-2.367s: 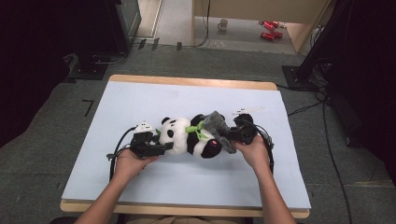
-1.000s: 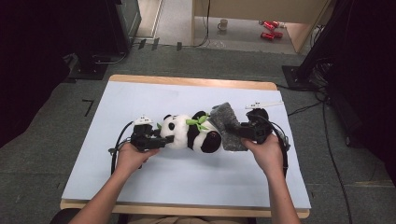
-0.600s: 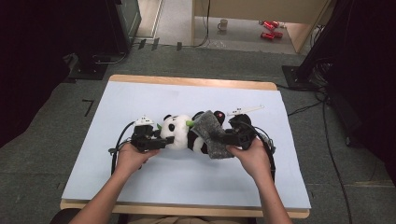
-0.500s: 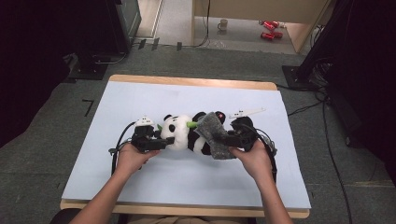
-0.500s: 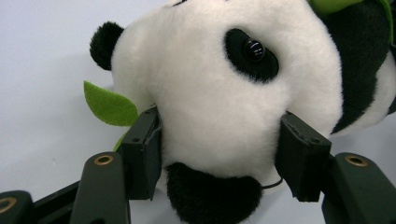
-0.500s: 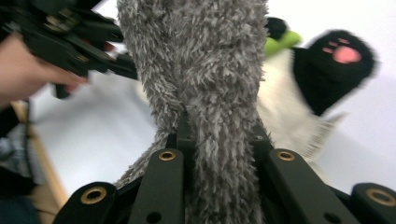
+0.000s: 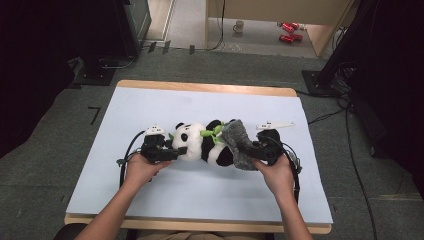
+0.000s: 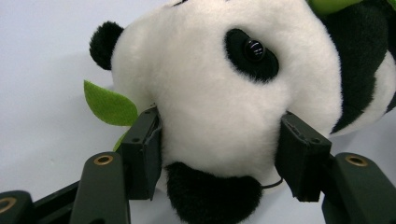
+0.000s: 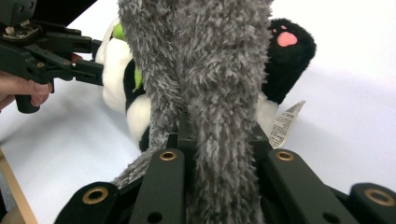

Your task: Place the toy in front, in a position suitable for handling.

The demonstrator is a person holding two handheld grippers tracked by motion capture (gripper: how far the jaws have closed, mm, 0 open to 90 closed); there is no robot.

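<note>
A toy panda (image 7: 200, 145) lies on its side near the middle of a pale blue table (image 7: 150, 105), head toward the person's left. The left gripper (image 7: 167, 152) clamps the panda's white head between its two black jaws, one pad pressed into each cheek. A green felt leaf (image 8: 109, 105) sticks out just beside one jaw. The right gripper (image 7: 250, 150) has its jaws pinched tight on a shaggy grey cloth (image 7: 237, 142), which drapes over the panda's lower body. In the right gripper view, a black paw with a pink pad (image 9: 286, 39) and a white label (image 9: 286, 123) show past the cloth.
</note>
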